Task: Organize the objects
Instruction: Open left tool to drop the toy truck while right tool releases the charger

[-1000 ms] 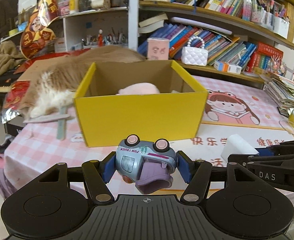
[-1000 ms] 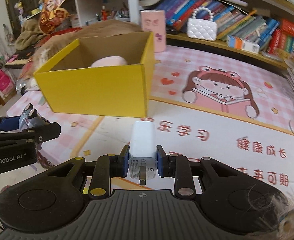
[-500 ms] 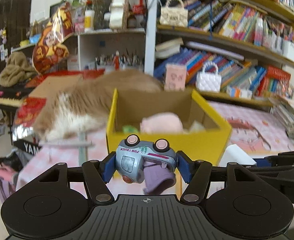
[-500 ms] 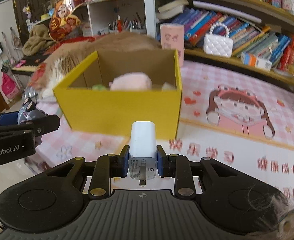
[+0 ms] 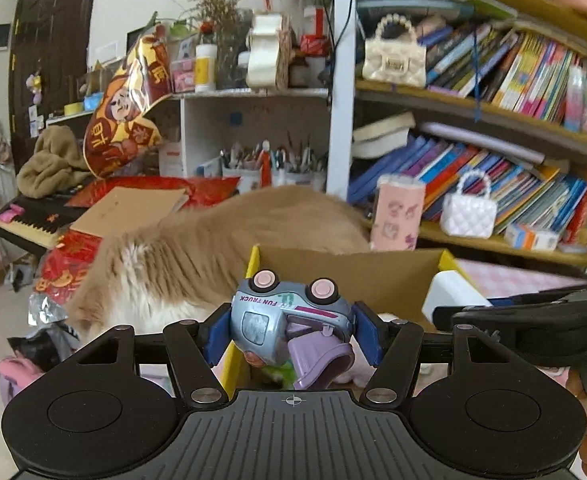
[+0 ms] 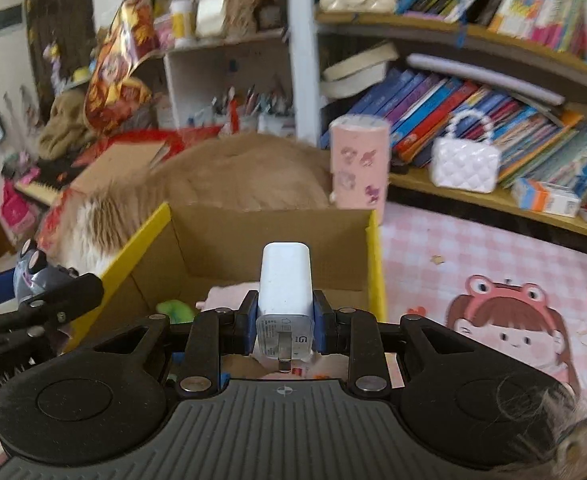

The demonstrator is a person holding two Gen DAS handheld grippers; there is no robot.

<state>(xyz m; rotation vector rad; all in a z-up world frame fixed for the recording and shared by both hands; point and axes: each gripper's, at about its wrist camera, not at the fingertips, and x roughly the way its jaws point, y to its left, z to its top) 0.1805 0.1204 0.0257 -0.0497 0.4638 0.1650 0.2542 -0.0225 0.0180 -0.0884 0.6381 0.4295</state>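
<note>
Both grippers [image 5: 291,324] [image 6: 284,322] tilt down, seemingly above the yellow box [image 6: 374,256].

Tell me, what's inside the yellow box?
Inside the yellow box I can see a pink soft thing and something green. The right gripper and its white charger cover the rest of the floor, so more may lie hidden.

Box [image 6: 374,256] yellow outside, brown inside. Truck [image 5: 289,316] grey-blue w/ pink wheels; charger [image 6: 285,284] white. Cloth [image 6: 473,248] pink-white check.
</note>
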